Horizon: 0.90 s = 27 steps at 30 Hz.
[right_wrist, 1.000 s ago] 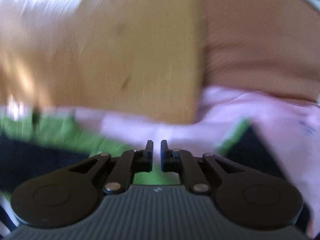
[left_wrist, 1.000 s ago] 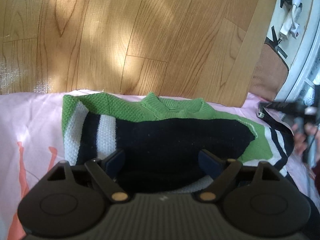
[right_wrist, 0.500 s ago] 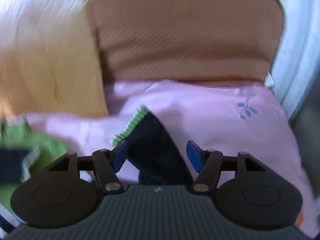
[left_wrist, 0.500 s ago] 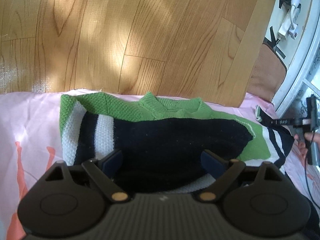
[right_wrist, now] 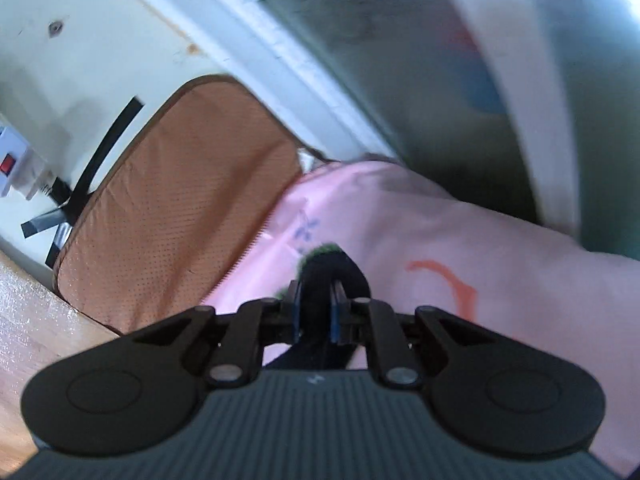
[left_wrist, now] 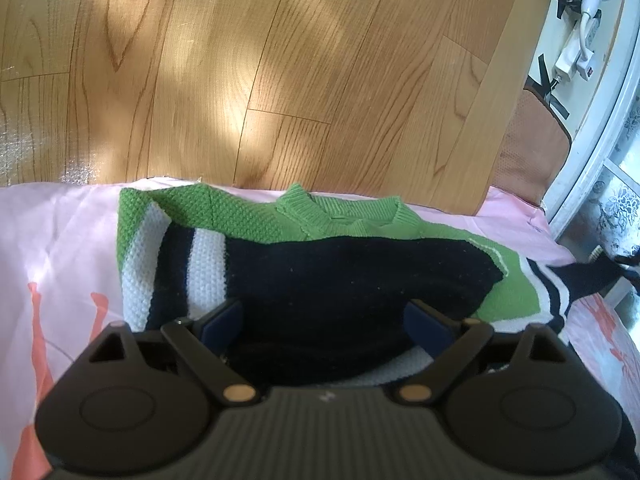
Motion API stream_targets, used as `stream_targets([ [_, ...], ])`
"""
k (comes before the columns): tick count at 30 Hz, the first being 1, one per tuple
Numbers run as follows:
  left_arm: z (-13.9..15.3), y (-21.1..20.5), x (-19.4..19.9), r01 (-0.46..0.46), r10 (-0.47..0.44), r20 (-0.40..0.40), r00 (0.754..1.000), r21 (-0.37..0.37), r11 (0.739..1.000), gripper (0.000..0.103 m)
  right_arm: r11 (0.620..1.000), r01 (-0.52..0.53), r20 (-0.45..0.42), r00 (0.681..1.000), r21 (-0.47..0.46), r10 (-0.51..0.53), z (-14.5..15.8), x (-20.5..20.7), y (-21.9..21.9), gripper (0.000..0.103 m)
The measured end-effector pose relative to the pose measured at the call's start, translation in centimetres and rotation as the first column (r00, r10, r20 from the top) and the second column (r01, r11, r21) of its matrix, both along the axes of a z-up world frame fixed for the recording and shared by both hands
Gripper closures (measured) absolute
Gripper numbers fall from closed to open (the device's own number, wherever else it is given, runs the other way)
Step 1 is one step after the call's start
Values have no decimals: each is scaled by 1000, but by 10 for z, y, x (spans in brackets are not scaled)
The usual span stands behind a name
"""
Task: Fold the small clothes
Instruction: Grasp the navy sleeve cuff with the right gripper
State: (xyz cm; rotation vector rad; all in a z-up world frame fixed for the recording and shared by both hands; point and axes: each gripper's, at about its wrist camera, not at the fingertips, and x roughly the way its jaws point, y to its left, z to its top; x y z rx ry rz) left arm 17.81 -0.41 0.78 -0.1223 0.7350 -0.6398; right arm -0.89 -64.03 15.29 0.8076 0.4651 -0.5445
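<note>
Green, navy and white knitted sweater [left_wrist: 304, 256] on pink sheet [left_wrist: 60, 240].
My left gripper [left_wrist: 326, 322] spread wide over it; my right gripper [right_wrist: 316, 310] clamping its navy sleeve [right_wrist: 332, 268].

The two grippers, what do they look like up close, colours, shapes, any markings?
The left gripper and right gripper match: a matte black body ribbed with fine lines, a small white mark at its front centre, two round black discs at the sides, angled black linkage arms with brass-coloured pivot pins, and blue fingertip pads. No cables or sleeves show.
</note>
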Motion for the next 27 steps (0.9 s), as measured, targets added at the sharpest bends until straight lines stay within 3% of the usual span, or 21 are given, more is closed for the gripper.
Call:
stream_targets([
  [3, 0, 0, 0, 1, -1, 0, 1000, 0, 1000, 12, 976, 130, -5, 991, -174, -133, 17, -29, 10, 48],
  [6, 0, -1, 0, 3, -3, -1, 1000, 1, 1000, 11, 958, 105, -20, 993, -268, -114, 24, -45, 11, 48],
  [12, 0, -1, 0, 3, -3, -1, 1000, 1, 1000, 10, 925, -153, -116, 986, -348, 120, 8, -42, 30, 43],
  [14, 0, -1, 0, 3, -3, -1, 1000, 1, 1000, 10, 923, -214, -145, 974, -321, 176, 2, -31, 39, 40],
  [17, 0, -1, 0, 3, -3, -1, 1000, 1, 1000, 9, 951, -214, -179, 968, -222, 176, -5, -13, 40, 34],
  [18, 0, -1, 0, 4, -4, -1, 1000, 1, 1000, 9, 958, -208, -209, 964, -199, 166, -10, -4, 39, 34],
  [19, 0, -1, 0, 5, -5, -1, 1000, 1, 1000, 9, 963, -212, -241, 956, -167, 169, -16, 5, 37, 45],
  [21, 0, -1, -1, 5, -5, -1, 1000, -1, 1000, 8, 972, -225, -246, 948, -71, 201, -25, 21, 30, 92],
  [25, 0, -1, 0, 9, -9, -1, 1000, -2, 1000, 8, 994, -108, 31, 994, 31, 107, -15, 44, 11, 92],
  [26, 0, -1, 0, 10, -10, -2, 1000, -3, 1000, 8, 995, -85, 60, 995, 46, 82, -14, 51, 10, 88],
  [27, 0, -1, 0, 11, -11, -2, 1000, -4, 1000, 8, 997, -71, 62, 996, 43, 68, -13, 59, 9, 75],
])
